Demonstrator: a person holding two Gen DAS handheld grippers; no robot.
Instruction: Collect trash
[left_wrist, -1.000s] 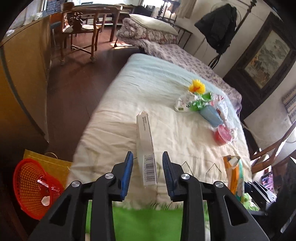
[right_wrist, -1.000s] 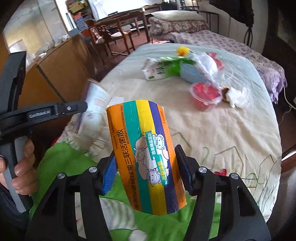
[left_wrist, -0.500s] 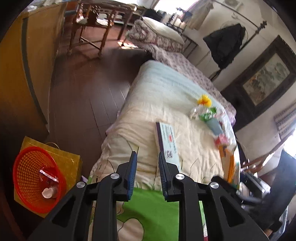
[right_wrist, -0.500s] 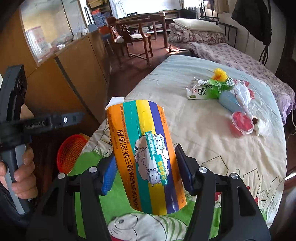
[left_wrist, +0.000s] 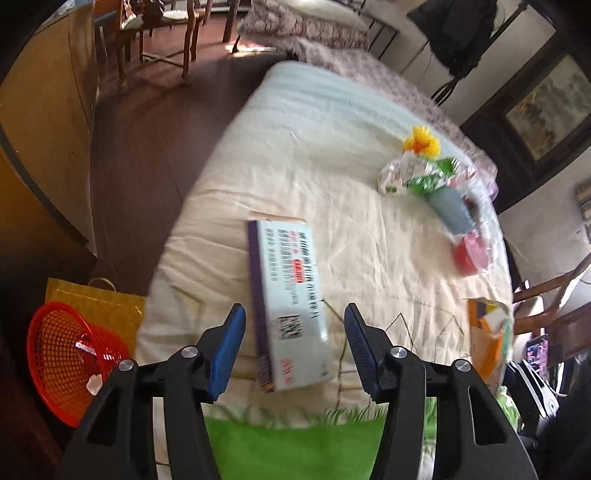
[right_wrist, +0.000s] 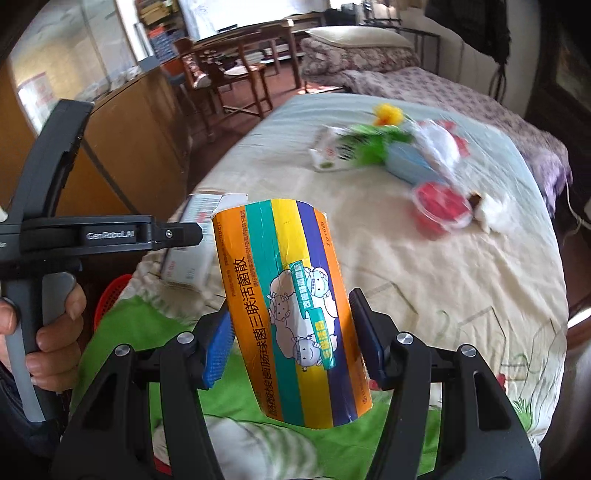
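Note:
My left gripper (left_wrist: 294, 347) is open and empty just above a flat white and purple box (left_wrist: 286, 306) that lies on the bed. My right gripper (right_wrist: 291, 350) is shut on a striped orange, teal, yellow and purple carton (right_wrist: 291, 306), held upright above the bed's near end. That carton also shows at the right of the left wrist view (left_wrist: 489, 339). The white box shows behind the left gripper's handle in the right wrist view (right_wrist: 192, 243). A red mesh basket (left_wrist: 64, 358) with some scraps stands on the floor left of the bed.
More trash lies on the far right of the cream bedcover (left_wrist: 332, 155): a green and white packet (left_wrist: 413, 177), a yellow flower (left_wrist: 421, 142), a blue tub (left_wrist: 452, 214), a red-lidded cup (left_wrist: 471, 253). A yellow bag (left_wrist: 92, 306) stands behind the basket. A wooden cabinet (left_wrist: 40, 122) stands left.
My left gripper has opened wide and let go of the white box, which now lies flat on the bed. The right gripper still holds the striped carton.

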